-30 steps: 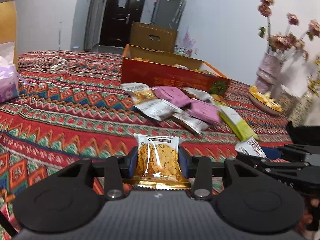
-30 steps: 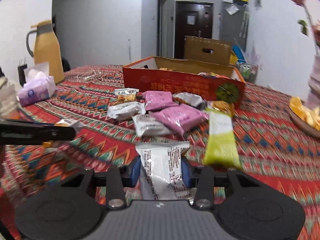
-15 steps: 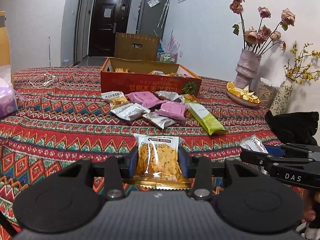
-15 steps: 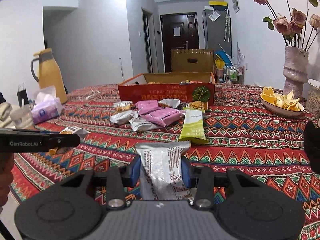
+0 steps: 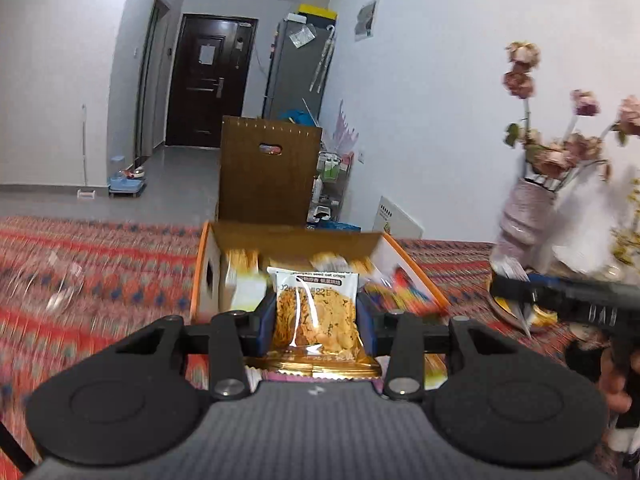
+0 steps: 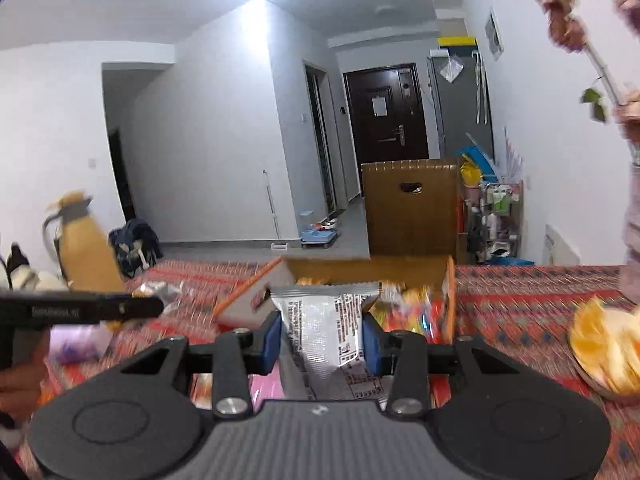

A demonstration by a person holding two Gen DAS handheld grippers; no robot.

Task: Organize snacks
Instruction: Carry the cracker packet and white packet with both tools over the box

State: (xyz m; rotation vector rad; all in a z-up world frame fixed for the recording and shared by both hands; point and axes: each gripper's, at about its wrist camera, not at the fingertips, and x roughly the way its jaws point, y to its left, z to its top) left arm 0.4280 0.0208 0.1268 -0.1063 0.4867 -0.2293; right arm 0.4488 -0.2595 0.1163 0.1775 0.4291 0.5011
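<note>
Oat crisp packet point(image 5: 316, 312) pinched upright in left gripper point(image 5: 316, 322); silver packet point(image 6: 326, 328) pinched in right gripper point(image 6: 324, 340). Open snack box point(image 5: 296, 240) at twelve o'clock, just beyond both.

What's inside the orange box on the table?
The orange box is open, with blurry yellow and orange snack packets inside. The oat crisps packet held in the left gripper covers the middle, so the rest is hidden.

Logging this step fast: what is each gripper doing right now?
Left gripper: shut on the oat crisp packet.
Right gripper: shut on the silver packet.
</note>
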